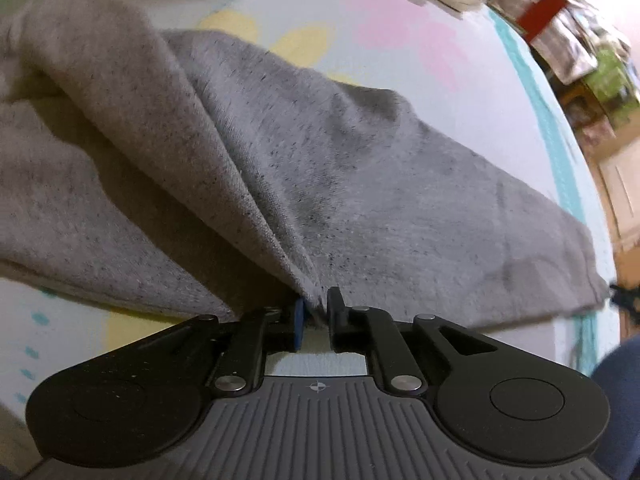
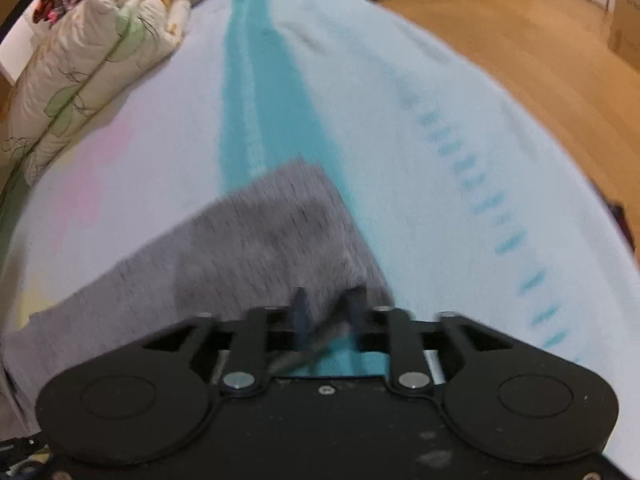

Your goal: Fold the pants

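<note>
The grey heathered pants (image 1: pixel 304 168) lie across a pale bedsheet, spread from the far left to the right edge. My left gripper (image 1: pixel 318 312) is shut on a pinched ridge of the pants' near edge, which rises in a fold toward the upper left. In the right wrist view one end of the pants (image 2: pixel 256 236) lies flat over the teal stripe. My right gripper (image 2: pixel 328 312) is shut on that end's near corner, with a dark drawstring hanging between its fingers. This view is motion-blurred.
The bedsheet (image 2: pixel 400 140) has a teal stripe, teal dashes and pink and yellow patches. A rolled floral quilt (image 2: pixel 96 56) lies at the far left. Wooden floor (image 2: pixel 520 40) lies beyond the bed's right edge. Folded bedding and clutter (image 1: pixel 560 32) sit at the far side.
</note>
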Action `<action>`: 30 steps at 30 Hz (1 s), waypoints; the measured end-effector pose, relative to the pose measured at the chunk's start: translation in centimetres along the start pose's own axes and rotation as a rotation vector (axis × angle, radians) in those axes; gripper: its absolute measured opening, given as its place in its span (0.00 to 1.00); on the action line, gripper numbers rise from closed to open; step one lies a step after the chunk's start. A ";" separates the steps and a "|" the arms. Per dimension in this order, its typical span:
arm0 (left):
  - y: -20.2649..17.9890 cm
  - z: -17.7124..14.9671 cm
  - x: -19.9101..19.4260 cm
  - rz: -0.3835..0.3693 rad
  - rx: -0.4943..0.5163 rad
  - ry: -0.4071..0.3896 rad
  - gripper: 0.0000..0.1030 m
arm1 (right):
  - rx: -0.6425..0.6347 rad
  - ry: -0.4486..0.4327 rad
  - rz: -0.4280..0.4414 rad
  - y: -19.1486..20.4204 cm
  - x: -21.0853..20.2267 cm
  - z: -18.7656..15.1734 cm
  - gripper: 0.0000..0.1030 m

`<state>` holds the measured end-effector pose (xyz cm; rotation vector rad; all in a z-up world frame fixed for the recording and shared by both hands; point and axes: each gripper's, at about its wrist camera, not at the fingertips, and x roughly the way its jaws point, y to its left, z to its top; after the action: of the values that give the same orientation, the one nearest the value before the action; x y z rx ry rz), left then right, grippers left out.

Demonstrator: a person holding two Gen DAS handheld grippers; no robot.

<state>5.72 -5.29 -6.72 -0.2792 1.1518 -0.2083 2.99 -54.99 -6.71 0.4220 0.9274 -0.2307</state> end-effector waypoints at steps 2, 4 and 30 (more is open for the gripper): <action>-0.1 0.2 -1.1 -0.009 0.049 -0.007 0.12 | -0.062 -0.046 -0.026 1.4 -1.6 1.0 0.40; -0.5 0.3 -1.7 -0.026 0.088 -0.014 0.13 | -0.096 -0.080 -0.027 2.7 -2.9 2.0 0.41; 22.3 14.1 -8.4 0.128 0.028 -0.028 0.40 | -0.631 0.124 0.744 42.5 0.2 -4.7 0.54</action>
<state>15.76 19.95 -1.32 -0.1822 1.1344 -0.1073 15.43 -14.86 1.36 0.1692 0.8534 0.7586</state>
